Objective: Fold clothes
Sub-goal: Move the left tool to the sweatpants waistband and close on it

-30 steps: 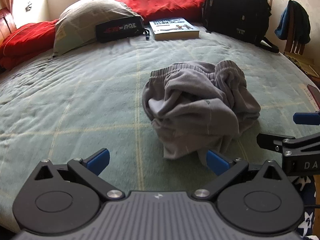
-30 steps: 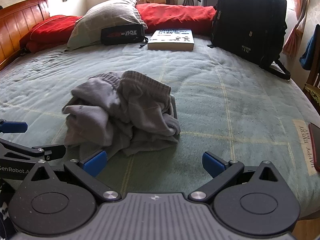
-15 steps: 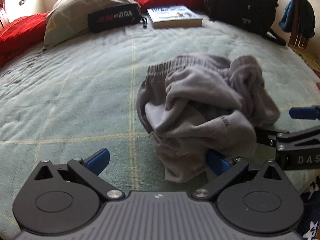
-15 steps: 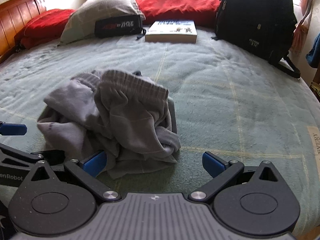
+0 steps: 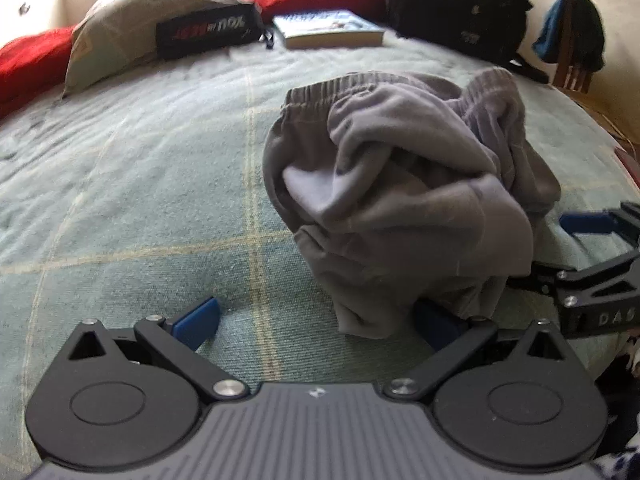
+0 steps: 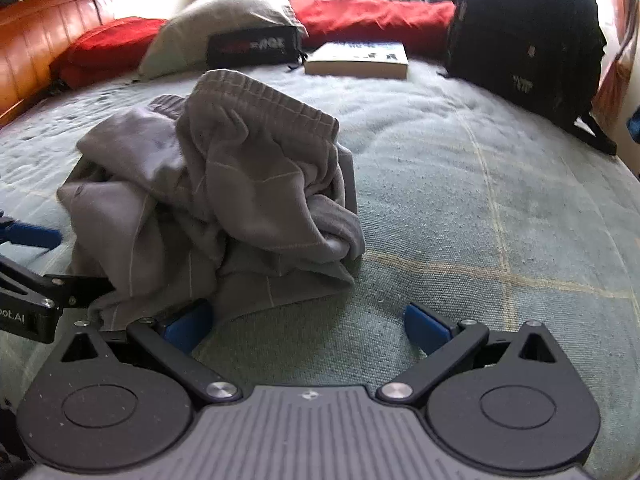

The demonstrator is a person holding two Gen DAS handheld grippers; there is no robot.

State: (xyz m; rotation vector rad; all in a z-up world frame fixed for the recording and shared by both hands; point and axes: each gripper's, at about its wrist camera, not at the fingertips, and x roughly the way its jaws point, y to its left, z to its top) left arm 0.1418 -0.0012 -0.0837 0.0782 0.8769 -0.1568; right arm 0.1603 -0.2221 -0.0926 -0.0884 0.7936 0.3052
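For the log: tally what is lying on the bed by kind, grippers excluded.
Grey garment: 1
Pillows, one grey-green, red ones: at least 2
Black pouch: 1
Book: 1
Black backpack: 1
Total: at least 6

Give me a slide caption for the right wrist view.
Open right gripper nears crumpled grey shorts on green bedspread, left gripper alongside.
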